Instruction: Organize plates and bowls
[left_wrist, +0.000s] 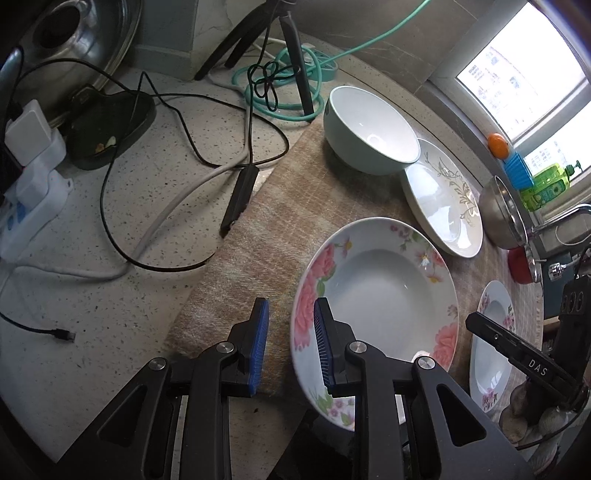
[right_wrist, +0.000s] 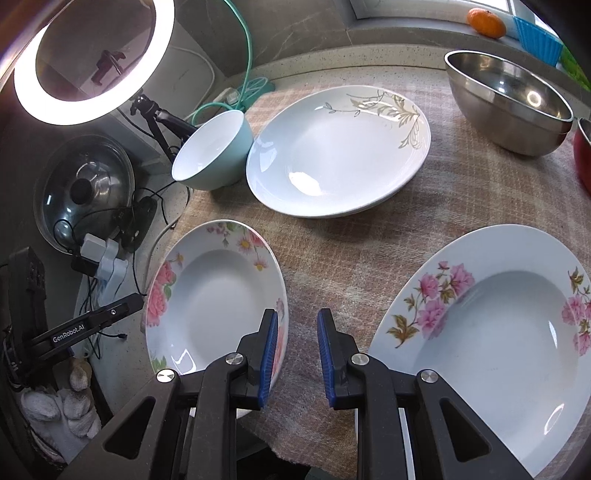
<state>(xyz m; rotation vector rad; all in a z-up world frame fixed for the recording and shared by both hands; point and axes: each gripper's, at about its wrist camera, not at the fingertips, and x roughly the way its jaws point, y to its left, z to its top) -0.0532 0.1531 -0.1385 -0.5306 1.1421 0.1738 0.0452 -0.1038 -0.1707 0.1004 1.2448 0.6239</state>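
A rose-patterned deep plate (left_wrist: 376, 302) (right_wrist: 218, 295) lies on a beige checked cloth (left_wrist: 266, 240). My left gripper (left_wrist: 291, 306) hovers over the plate's left rim, open, nothing pressed between its blue pads. My right gripper (right_wrist: 297, 317) is open over bare cloth between the rose plate and a larger pink-blossom plate (right_wrist: 491, 339); its left finger overlaps the rose plate's right rim. Behind them sit a white plate with gold leaves (right_wrist: 340, 151) and a teal bowl (right_wrist: 214, 151) tilted against that plate.
A steel bowl (right_wrist: 509, 107) and a red bowl (right_wrist: 583, 155) stand at the cloth's far right. Left of the cloth, the speckled counter holds cables, a power strip (left_wrist: 29, 177), a pot lid (right_wrist: 85, 192), a tripod (left_wrist: 291, 55) and a ring light (right_wrist: 92, 62).
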